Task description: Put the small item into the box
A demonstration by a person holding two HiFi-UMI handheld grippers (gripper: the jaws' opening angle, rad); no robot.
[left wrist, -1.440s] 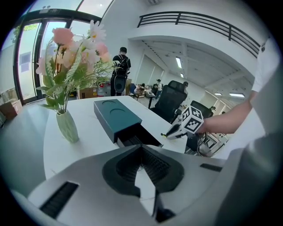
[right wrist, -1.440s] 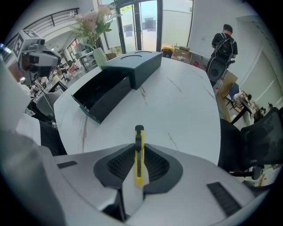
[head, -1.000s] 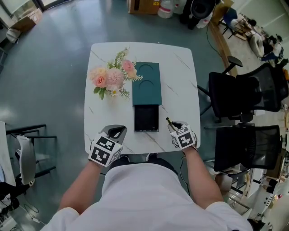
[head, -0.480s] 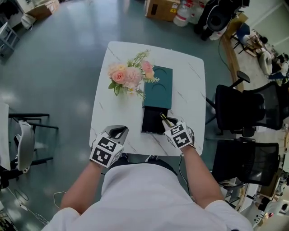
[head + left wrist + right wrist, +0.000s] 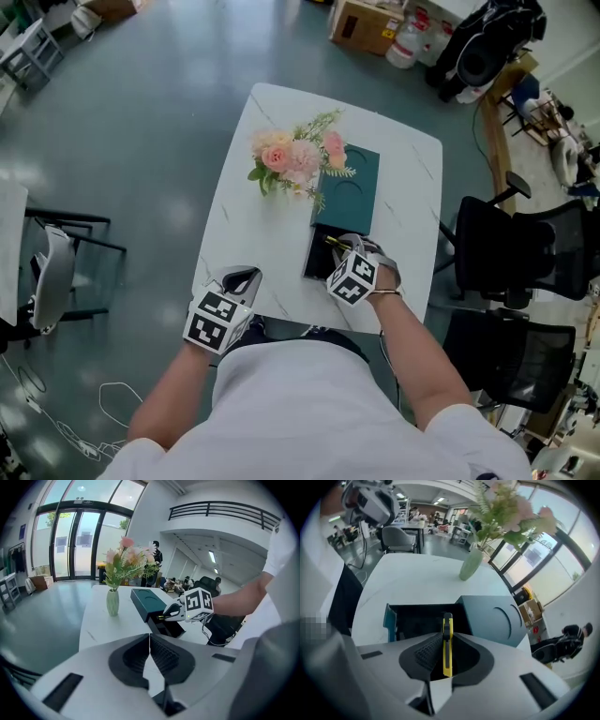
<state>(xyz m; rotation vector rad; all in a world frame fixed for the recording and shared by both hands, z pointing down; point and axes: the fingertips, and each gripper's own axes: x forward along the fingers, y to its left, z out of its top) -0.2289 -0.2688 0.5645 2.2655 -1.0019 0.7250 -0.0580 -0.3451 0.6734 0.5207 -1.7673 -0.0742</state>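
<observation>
A yellow utility knife stands upright between my right gripper's jaws, which are shut on it. Its tip hangs over the open dark box, whose teal lid lies just beyond. In the head view the right gripper is above the near right part of the box, with the lid behind it. My left gripper rests at the table's near left edge, shut and empty. From the left gripper view, the right gripper shows over the box.
A pale green vase of pink flowers stands left of the lid on the white marble table. Black office chairs stand to the right. A grey chair is at the left, and cardboard boxes sit on the floor beyond.
My right gripper has carried the knife left and forward, from beside the box to over its opening. The left gripper has stayed at the near table edge.
</observation>
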